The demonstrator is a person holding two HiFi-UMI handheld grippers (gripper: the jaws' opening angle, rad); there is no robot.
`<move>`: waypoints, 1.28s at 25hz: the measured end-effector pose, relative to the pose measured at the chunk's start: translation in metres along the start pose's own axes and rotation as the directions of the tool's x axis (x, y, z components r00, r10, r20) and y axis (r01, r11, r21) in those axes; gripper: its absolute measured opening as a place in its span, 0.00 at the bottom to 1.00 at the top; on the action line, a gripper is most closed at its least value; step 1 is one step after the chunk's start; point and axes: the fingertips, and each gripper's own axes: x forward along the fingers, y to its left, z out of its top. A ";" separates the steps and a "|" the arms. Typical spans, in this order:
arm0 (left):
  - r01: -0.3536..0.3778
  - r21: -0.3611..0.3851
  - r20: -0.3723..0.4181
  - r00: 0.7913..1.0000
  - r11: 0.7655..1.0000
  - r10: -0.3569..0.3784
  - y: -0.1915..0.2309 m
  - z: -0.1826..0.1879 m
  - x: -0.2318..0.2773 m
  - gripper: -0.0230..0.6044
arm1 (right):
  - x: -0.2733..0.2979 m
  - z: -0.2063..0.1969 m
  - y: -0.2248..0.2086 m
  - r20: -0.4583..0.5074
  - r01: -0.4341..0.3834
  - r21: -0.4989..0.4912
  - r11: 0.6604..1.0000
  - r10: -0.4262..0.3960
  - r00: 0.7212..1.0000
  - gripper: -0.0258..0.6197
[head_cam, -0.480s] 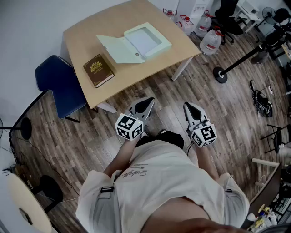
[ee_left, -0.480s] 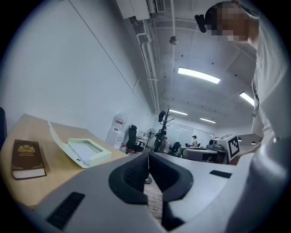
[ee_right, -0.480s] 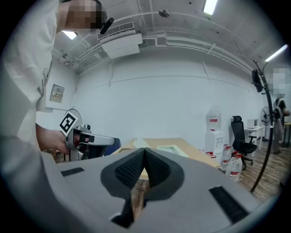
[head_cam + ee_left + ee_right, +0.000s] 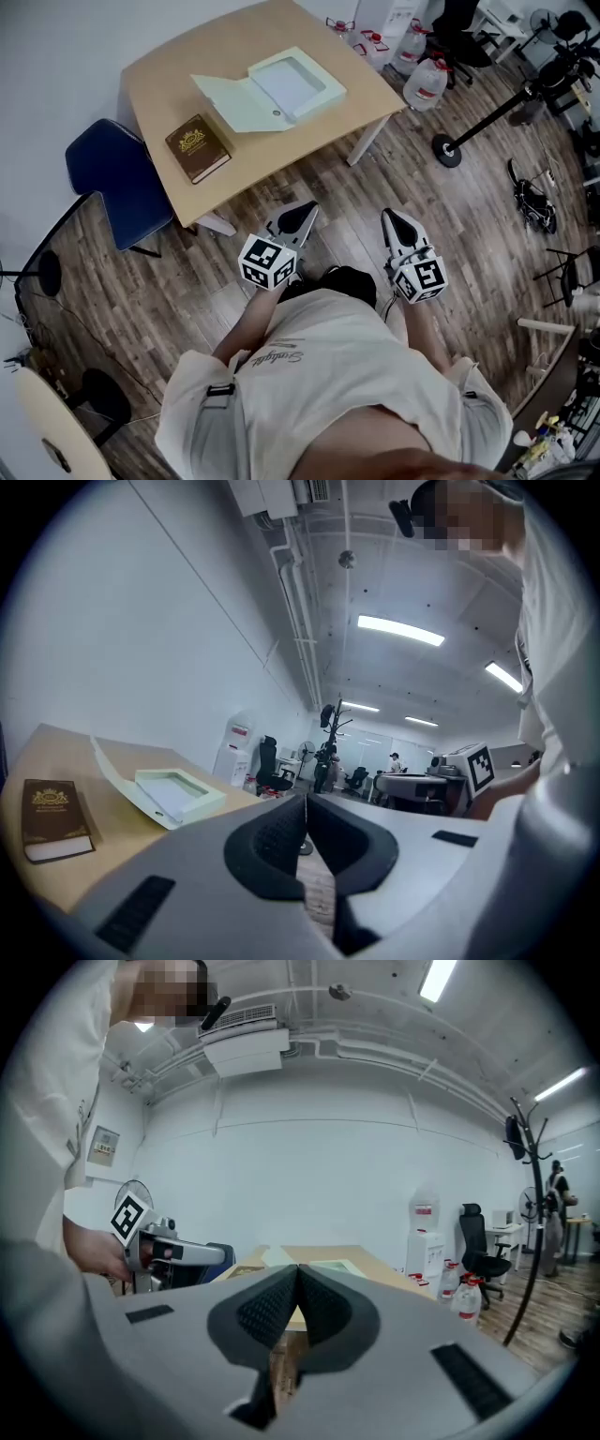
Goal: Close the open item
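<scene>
On the worktop [image 4: 159,80]: a pale green box file [image 4: 281,86] lies open in the upper middle of the head view, its lid swung out to the left; a brown book [image 4: 198,147] lies apart from it, to the lower left.
Left gripper [image 4: 305,208]: lower centre, over the wooden floor [image 4: 422,187], well apart from the worktop; fingers [image 4: 277,832] pressed together, nothing between them.
Right gripper [image 4: 389,217]: just right of the left one; fingers [image 4: 272,1312] together, empty.
Blue chair [image 4: 117,183]: at the worktop's left edge.
</scene>
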 end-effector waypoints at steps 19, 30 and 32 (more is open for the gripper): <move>0.020 -0.051 -0.107 0.994 0.999 -0.025 0.011 -0.018 0.051 0.06 | 0.017 -0.046 -0.040 -0.055 0.047 0.151 0.987 -0.039 0.998 0.03; -0.048 0.072 -0.167 0.984 0.996 0.060 0.053 0.027 0.127 0.06 | 0.100 -0.034 -0.101 0.020 -0.096 0.153 0.984 0.094 0.995 0.03; -0.067 0.082 -0.166 0.983 0.994 0.080 0.063 0.033 0.145 0.06 | 0.113 -0.040 -0.122 0.018 -0.109 0.177 0.978 0.108 0.994 0.03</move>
